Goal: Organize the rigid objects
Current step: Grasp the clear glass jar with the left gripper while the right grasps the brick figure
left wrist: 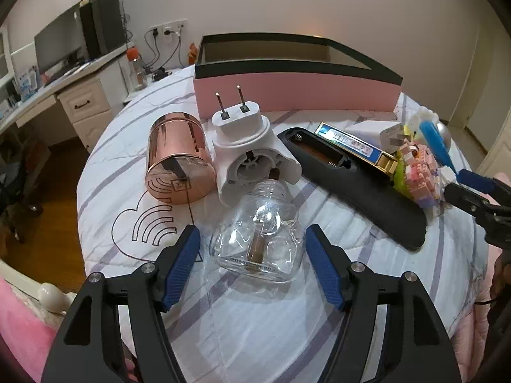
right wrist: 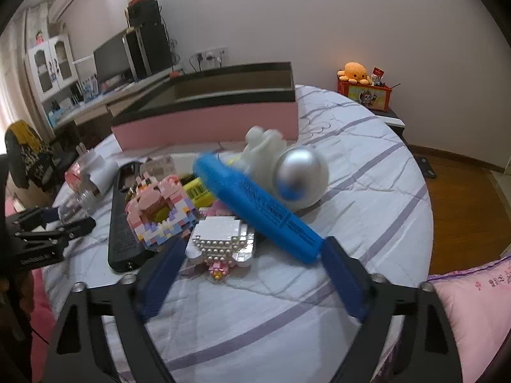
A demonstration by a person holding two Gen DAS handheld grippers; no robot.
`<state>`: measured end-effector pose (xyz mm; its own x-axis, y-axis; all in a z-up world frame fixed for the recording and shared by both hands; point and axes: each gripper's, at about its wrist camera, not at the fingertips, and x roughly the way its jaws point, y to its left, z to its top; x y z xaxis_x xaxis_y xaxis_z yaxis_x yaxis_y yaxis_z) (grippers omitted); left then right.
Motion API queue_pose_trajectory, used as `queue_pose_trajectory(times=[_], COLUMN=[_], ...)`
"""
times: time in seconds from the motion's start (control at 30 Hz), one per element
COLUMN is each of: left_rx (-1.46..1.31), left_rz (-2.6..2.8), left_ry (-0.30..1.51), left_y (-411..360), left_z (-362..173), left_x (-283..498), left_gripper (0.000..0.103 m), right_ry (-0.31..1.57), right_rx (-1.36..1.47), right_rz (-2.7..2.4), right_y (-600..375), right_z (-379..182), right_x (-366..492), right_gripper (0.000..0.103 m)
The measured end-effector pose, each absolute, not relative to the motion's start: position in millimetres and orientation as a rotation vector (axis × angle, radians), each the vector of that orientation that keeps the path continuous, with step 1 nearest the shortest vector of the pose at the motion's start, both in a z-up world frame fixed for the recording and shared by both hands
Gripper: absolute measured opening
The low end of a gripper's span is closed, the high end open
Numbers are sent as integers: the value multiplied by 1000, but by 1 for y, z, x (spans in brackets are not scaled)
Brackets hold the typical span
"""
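In the left wrist view my left gripper (left wrist: 252, 233) stands open around a clear glass bottle (left wrist: 258, 233) lying on the striped bedspread, with a small gap at the left pad. Behind the bottle lie a white plug adapter (left wrist: 252, 150), a rose-gold can (left wrist: 179, 162) and a black remote (left wrist: 351, 188). My right gripper (right wrist: 255, 245) is open over a white brick figure (right wrist: 220, 239). The near end of a long blue bar (right wrist: 255, 204) sits by its right finger (right wrist: 341, 274). A pink brick model (right wrist: 159, 207) lies to the left. The pink box (left wrist: 297, 92) stands open at the back.
A blue-and-gold box (left wrist: 354, 143) and a white charger (left wrist: 373, 131) lie near the remote. A white figure with a silver dome (right wrist: 287, 166) sits behind the blue bar. A desk with a monitor (left wrist: 60, 44) is left of the bed, and a pink pillow (right wrist: 472, 303) is at the right.
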<state>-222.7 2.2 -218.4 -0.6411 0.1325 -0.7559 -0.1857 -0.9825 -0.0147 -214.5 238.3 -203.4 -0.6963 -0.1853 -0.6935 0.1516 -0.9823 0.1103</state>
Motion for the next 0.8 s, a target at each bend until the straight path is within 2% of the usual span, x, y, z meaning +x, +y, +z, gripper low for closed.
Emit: queue_pose_trajectory(times=[0.07, 0.3, 0.37, 0.4, 0.43, 0.8], left_rx=[-1206, -1146, -1142, -1141, -1140, -1132], left_rz=[2703, 2710, 2700, 2698, 2690, 2675], left_ry=[112, 103, 92, 89, 92, 107], left_y=[4, 0, -1, -2, -3, -4], left_z=[-219, -220, -219, -219, -219, -219], left_x=[-219, -213, -212, -212, -210, -216], left_gripper=[70, 69, 69, 69, 69, 67], right_ry=[-44, 148, 136, 124, 128, 106], right_rx=[1125, 1137, 1135, 1148, 1169, 1188], right_rz=[-2745, -2824, -2804, -2788, -2777, -2765], right_y=[232, 218, 217, 217, 215, 218], right_z=[-203, -192, -192, -195, -198, -211], right_x=[-214, -195, -194, -196, -199, -225], right_gripper=[80, 79, 73, 63, 58, 56])
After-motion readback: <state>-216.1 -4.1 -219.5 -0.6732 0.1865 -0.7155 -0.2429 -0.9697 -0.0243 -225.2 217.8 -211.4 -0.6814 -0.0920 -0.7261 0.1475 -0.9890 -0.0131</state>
